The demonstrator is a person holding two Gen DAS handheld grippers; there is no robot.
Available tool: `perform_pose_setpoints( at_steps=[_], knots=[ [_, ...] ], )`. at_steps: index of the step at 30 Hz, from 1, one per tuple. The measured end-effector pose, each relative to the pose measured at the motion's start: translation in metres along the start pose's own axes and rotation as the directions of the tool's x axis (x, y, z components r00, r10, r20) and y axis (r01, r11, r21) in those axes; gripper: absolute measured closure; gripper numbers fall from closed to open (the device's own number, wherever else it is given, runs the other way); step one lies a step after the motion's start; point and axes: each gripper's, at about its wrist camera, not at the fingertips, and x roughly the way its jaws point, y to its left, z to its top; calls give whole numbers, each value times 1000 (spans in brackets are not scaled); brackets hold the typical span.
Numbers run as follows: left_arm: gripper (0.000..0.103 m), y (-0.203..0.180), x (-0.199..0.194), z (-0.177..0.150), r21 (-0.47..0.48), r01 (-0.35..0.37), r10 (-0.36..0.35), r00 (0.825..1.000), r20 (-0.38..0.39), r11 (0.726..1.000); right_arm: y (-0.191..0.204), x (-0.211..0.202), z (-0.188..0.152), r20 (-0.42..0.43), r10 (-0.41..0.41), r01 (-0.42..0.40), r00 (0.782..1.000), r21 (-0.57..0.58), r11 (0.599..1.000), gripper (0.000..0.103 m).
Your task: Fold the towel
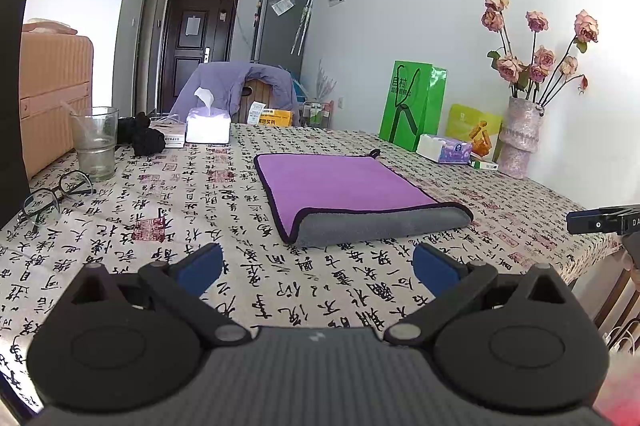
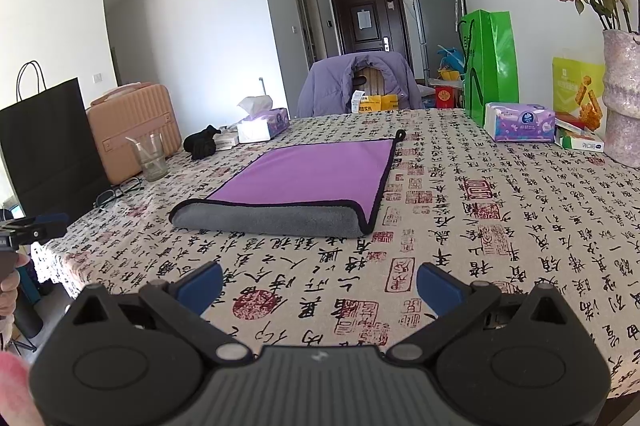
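The towel [image 1: 352, 197] lies folded in half on the table [image 1: 168, 234], purple side up, grey fold toward both cameras. The left gripper [image 1: 318, 264] and right gripper [image 2: 319, 284] gape wide, holding nothing. Only the right view shows the black bag [image 2: 48, 141]. Bare cloth separates grippers from towel.

Table [image 1: 400, 290] — towel [image 1: 344, 185], glass [image 1: 95, 141], perhaps glasses [image 1: 52, 195].

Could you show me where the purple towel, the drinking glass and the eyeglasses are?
towel [image 1: 340, 181]: left wrist view, on its purple top face.
drinking glass [image 1: 96, 141]: left wrist view, on its clear side wall.
eyeglasses [image 1: 54, 195]: left wrist view, on the frame's bridge.
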Motion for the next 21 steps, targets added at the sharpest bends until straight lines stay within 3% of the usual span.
perform_pose_setpoints(
  at_steps=[21],
  knots=[
    [0,-1,0,-2,3,0,0,1000,-1,1000,0,0,0,-2,-1,1,1000,0,1000,0]
  ],
)
